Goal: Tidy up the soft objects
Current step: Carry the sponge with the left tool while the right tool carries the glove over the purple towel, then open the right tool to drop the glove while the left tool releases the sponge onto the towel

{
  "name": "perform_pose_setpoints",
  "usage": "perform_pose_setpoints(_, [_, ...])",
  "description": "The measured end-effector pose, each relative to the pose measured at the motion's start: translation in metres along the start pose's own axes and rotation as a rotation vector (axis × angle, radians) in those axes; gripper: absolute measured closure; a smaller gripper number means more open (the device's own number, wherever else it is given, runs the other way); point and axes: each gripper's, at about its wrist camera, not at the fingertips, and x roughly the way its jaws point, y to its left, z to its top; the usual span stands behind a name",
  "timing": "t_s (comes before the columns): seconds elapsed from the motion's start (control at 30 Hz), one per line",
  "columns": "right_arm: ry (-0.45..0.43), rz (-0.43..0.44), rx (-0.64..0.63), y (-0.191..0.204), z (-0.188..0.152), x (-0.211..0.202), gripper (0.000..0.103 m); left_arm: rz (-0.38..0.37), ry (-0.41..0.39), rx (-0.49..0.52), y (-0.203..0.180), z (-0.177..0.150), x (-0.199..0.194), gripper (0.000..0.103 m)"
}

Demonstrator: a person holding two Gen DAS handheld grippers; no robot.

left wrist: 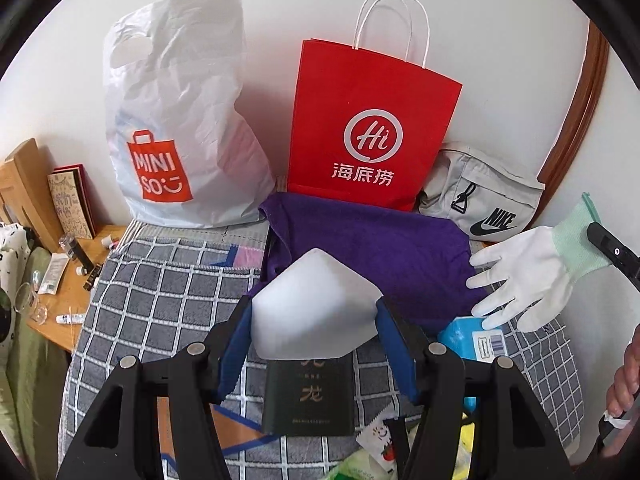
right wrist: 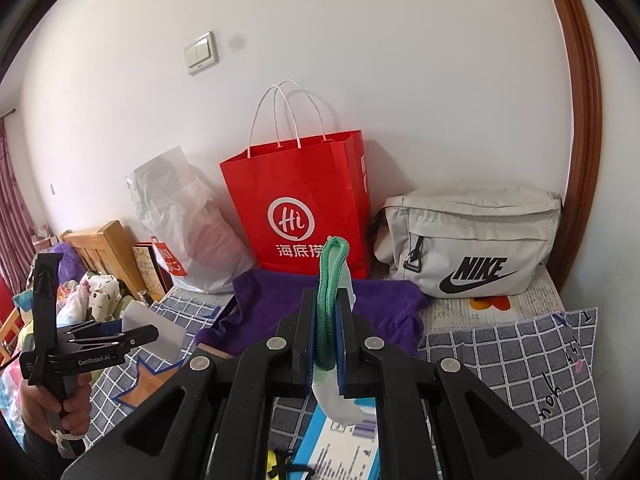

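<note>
My left gripper (left wrist: pixel 314 309) is shut on a white foam block (left wrist: pixel 316 280), its blue pads pressing both sides above the bed. In the right wrist view that gripper (right wrist: pixel 136 330) shows at the left with the block (right wrist: pixel 154 320), held by a hand. My right gripper (right wrist: pixel 327 294) is shut on the green cuff of a white glove (right wrist: pixel 329 276). In the left wrist view the glove (left wrist: pixel 520 276) hangs at the right, over the edge of a purple cloth (left wrist: pixel 380 248). The cloth (right wrist: pixel 384 308) lies spread on the bed before the bags.
Against the wall stand a white Miniso plastic bag (left wrist: pixel 176 120), a red paper bag (left wrist: pixel 372 120) and a grey Nike pouch (left wrist: pixel 480 200). A dark book (left wrist: pixel 308 392) and a blue box (left wrist: pixel 468 340) lie on the checked blanket (left wrist: pixel 160 300). A cluttered wooden bedside table (left wrist: pixel 60 320) stands left.
</note>
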Motion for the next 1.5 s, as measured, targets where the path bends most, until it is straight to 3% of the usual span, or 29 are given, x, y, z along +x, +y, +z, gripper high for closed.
perform_pose_setpoints(0.63, [0.027,0.06,0.025,-0.015,0.031,0.092,0.095,-0.024,0.071,0.041,-0.015,0.043,0.088,0.044])
perform_pose_setpoints(0.97, [0.198,0.047,-0.031,-0.022,-0.006,0.166,0.094,-0.051,0.198,0.096,-0.026,0.047,0.151,0.044])
perform_pose_setpoints(1.43, [0.376,0.06,-0.022,-0.045,-0.044,0.223,0.092,-0.049,0.241,0.059,-0.01,0.066,0.201,0.04])
perform_pose_setpoints(1.5, [0.387,0.069,-0.02,-0.044,-0.047,0.226,0.087,-0.058,0.236,0.06,-0.01,0.068,0.203,0.039])
